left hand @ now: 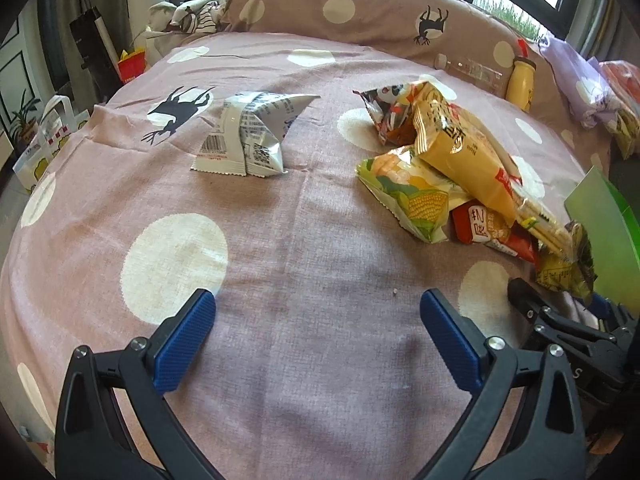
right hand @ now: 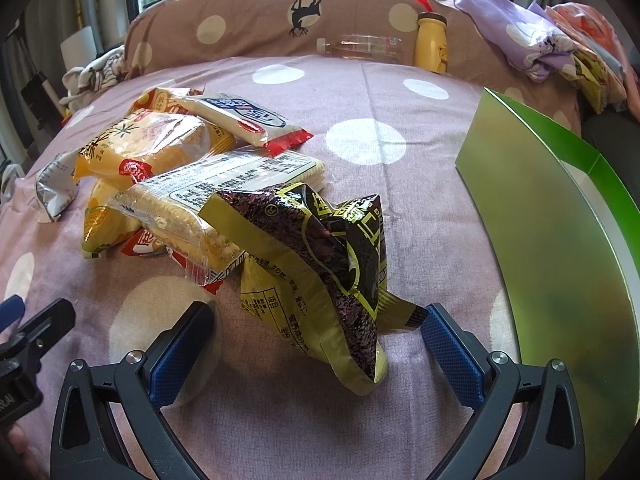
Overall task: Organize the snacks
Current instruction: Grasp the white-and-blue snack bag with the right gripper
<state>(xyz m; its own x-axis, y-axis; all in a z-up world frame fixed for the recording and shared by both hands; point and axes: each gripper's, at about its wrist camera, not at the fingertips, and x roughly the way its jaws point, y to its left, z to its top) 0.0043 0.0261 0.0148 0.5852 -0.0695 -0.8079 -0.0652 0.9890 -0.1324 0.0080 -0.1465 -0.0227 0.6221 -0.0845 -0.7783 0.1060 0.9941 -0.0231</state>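
A pile of snack packets lies on the pink spotted bedsheet (left hand: 280,240). In the right wrist view my right gripper (right hand: 316,320) stands open around a black-and-yellow crumpled packet (right hand: 340,264), its blue pads either side and apart from it. Behind it lie a clear biscuit packet (right hand: 224,184), a yellow bag (right hand: 152,144) and a white-and-red packet (right hand: 244,116). In the left wrist view my left gripper (left hand: 318,308) is open over bare sheet. A silver-white packet (left hand: 252,132) lies alone ahead of it. The pile, with a corn-print bag (left hand: 412,192) and a yellow bag (left hand: 460,144), sits to its right.
A green box (right hand: 540,208) stands open at the right edge of the bed. A clear bottle (right hand: 360,46) and a yellow bottle (right hand: 430,40) rest against the spotted pillow (right hand: 248,28). Purple bedding (right hand: 528,40) is heaped at the far right. Bags stand on the floor (left hand: 44,140) left of the bed.
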